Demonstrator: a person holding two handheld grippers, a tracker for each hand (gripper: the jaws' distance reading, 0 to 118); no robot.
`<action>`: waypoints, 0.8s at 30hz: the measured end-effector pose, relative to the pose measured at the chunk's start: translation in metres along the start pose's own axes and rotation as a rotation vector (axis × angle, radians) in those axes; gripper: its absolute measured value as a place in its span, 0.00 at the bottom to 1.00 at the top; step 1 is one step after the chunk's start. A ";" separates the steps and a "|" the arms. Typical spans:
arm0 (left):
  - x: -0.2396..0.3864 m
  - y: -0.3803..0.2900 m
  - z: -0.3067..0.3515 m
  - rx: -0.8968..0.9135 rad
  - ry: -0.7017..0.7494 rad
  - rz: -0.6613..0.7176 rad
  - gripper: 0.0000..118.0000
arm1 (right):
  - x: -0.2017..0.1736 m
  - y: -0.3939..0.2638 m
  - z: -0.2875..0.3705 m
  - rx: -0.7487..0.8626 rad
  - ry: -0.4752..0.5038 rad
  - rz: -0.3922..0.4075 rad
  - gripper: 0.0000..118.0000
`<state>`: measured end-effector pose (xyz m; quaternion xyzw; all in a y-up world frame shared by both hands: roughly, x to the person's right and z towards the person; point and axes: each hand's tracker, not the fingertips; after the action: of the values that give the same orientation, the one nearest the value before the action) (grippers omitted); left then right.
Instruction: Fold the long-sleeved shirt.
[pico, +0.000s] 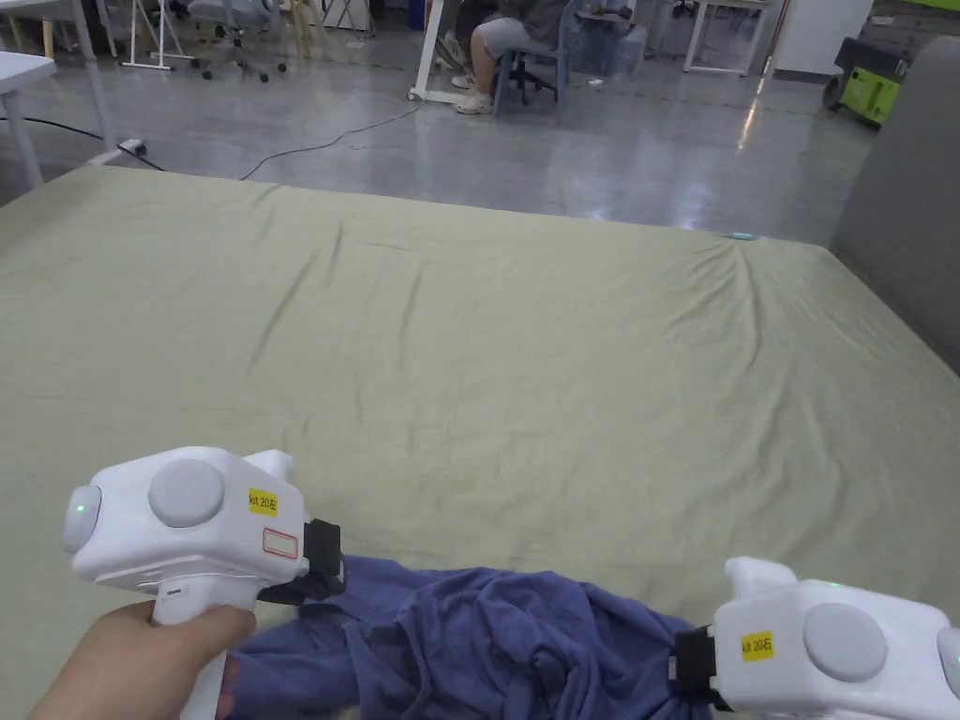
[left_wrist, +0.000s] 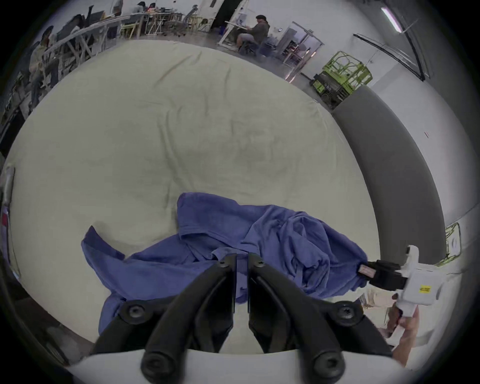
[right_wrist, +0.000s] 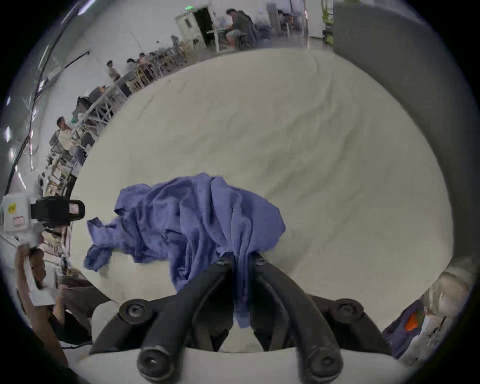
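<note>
Opening step, before any fold. The shirt (pico: 469, 637) lay crumpled at the bed's (pico: 487, 375) near edge. The right gripper (right_wrist: 241, 262) was clamped on a bunch of fabric; the left gripper (left_wrist: 242, 259) hung nearly closed, apparently gripping nothing. Next, spread the garment flat.

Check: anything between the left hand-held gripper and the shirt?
Nothing visible. The left hand-held gripper sits right over the crumpled blue shirt, with no other object between them; whether it grips cloth is unclear.
</note>
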<state>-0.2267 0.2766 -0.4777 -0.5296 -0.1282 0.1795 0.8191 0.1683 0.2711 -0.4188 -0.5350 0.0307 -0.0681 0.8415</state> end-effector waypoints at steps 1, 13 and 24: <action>-0.005 0.003 -0.004 0.001 0.004 0.004 0.02 | -0.003 0.001 0.003 0.012 -0.036 0.017 0.05; -0.010 0.011 -0.018 0.007 0.054 0.035 0.02 | 0.005 -0.009 0.002 0.002 -0.057 -0.006 0.05; -0.020 0.011 -0.028 -0.007 0.074 0.048 0.02 | 0.008 -0.010 -0.010 -0.011 -0.064 -0.006 0.05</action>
<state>-0.2353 0.2491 -0.4993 -0.5417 -0.0857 0.1789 0.8168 0.1745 0.2566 -0.4138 -0.5418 0.0023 -0.0533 0.8388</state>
